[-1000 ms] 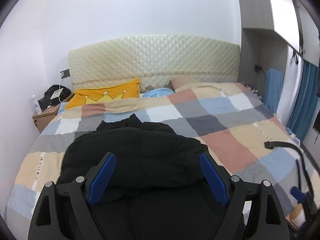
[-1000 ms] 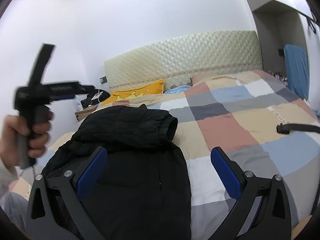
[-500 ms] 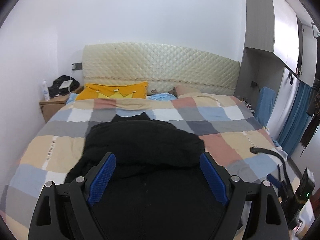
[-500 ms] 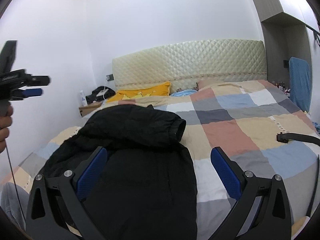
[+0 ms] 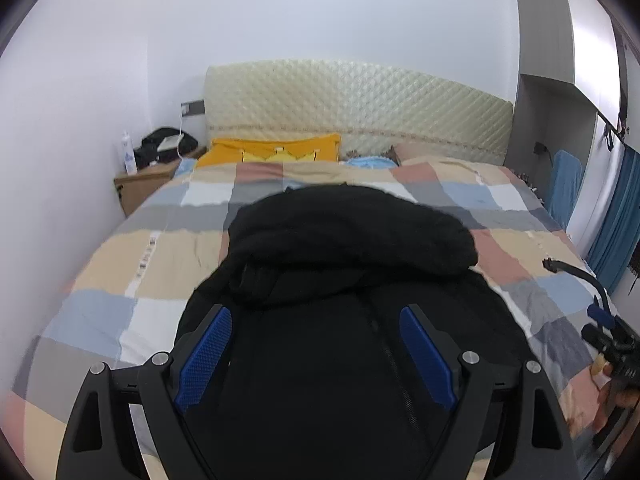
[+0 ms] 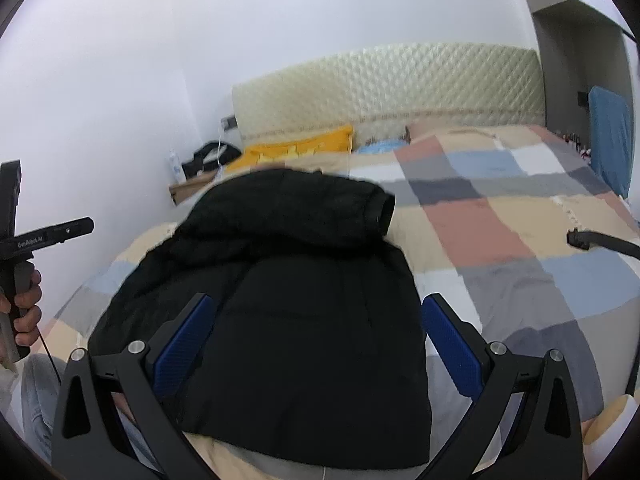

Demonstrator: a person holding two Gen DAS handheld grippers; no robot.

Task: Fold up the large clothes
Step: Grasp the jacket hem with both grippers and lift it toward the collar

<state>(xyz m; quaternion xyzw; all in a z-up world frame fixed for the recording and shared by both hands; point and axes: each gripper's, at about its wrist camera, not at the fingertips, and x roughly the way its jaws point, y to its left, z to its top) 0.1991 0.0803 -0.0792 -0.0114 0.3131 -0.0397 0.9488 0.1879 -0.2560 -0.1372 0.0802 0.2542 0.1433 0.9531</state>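
Two tongs hang over a bed [image 5: 168,268] covered by a checked quilt of beige, grey, blue, white and dusty red. The left tongs [image 5: 316,344] stand wide apart with nothing between the blue pads; under them is only the jacket's dark cloth, and the pads do not press on it. The right tongs [image 6: 316,332] are likewise spread wide and hold nothing, framing the jacket from above.

The black jacket [image 6: 304,280] lies on the near half of the bed, front up, with a zip running down its middle in the left view. Its upper part is bunched into a thick roll across the top, and a sleeve cuff [image 6: 386,210] pokes out at the right end of that roll in the right view. The lower hem reaches the bed's near edge.

At the head of the bed a yellow pillow [image 5: 276,152] rests against a quilted cream headboard [image 5: 360,112]. A wooden nightstand [image 5: 144,184] beside the bed carries a white bottle and a black bag. A black strap [image 6: 600,240] lies on the quilt well apart from the jacket, to the right. The left hand [image 6: 24,308] grips its handle at the far left of the right view.
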